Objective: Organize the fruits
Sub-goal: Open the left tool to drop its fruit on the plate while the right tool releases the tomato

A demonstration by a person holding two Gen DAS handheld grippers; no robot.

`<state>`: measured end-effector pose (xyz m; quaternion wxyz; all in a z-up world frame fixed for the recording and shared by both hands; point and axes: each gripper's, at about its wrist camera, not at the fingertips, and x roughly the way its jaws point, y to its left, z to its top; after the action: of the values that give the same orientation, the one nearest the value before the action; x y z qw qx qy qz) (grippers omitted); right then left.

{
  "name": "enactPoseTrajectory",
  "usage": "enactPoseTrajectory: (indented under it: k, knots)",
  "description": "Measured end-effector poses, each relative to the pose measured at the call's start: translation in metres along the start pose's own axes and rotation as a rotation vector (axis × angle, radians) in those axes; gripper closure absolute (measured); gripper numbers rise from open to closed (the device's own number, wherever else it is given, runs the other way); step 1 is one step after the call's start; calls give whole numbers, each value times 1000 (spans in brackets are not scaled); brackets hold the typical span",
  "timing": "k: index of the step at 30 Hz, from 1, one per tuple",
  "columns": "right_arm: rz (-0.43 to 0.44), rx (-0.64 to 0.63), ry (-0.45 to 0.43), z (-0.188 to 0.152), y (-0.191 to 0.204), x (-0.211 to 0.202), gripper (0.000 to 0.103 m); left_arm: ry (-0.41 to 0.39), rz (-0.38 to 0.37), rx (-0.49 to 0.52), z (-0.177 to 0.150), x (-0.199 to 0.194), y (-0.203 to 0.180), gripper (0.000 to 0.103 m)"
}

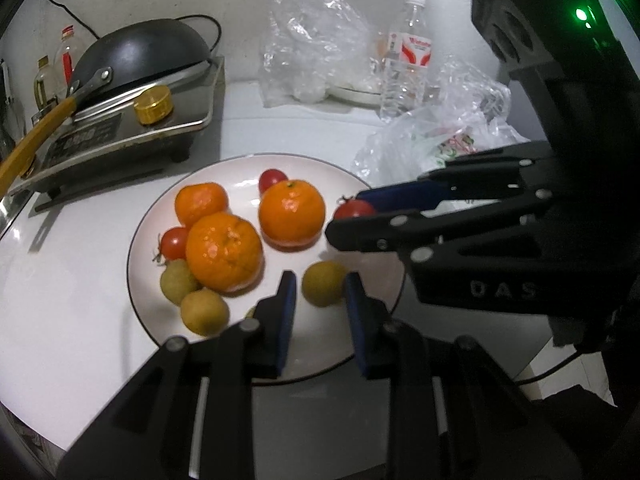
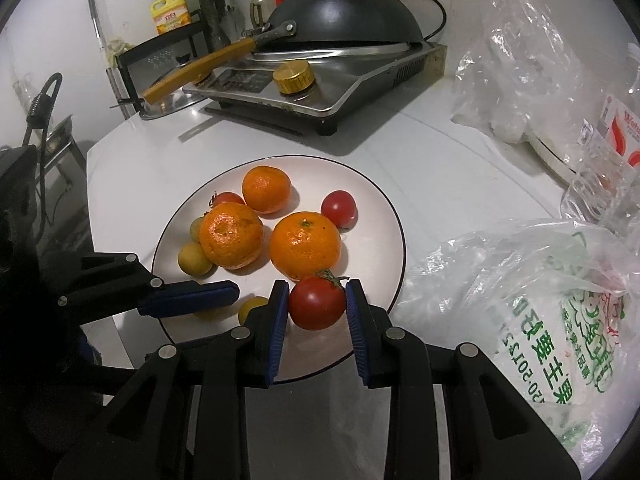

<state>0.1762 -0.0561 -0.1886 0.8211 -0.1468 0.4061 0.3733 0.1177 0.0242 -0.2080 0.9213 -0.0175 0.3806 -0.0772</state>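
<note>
A white plate [image 1: 224,172] [image 2: 380,208] holds three oranges [image 1: 291,212] [image 2: 305,245], small red tomatoes [image 1: 175,242] [image 2: 339,209] and several yellow-green round fruits [image 1: 204,312] [image 2: 194,258]. My right gripper [image 2: 317,296] [image 1: 352,210] is shut on a red tomato [image 2: 317,302] [image 1: 353,209] over the plate's near edge. My left gripper [image 1: 319,288] [image 2: 224,296] is open, and a yellow-green fruit [image 1: 323,282] [image 2: 252,307] lies on the plate between its fingers.
A black wok [image 1: 140,50] [image 2: 344,16] sits on a steel stove [image 1: 120,128] [image 2: 320,84] at the back. Clear plastic bags [image 1: 440,132] [image 2: 520,280], a water bottle [image 1: 406,56] and oil bottles [image 2: 170,10] stand around the white counter [image 1: 60,280].
</note>
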Motion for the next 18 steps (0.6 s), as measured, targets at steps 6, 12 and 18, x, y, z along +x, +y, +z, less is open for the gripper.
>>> enactPoseTrajectory:
  k: [6,12,18]
  knots:
    - [5,8,-1,0,-1,0,72,3,5,-1,-1,-1,-1,76]
    - [3,18,-10,-1,-3,-5,72,2,18,-3,-1,-2,-2,76]
    - [-2,20,-23,-2,-3,-12,72,-2,32,2,0,-5,-7,76]
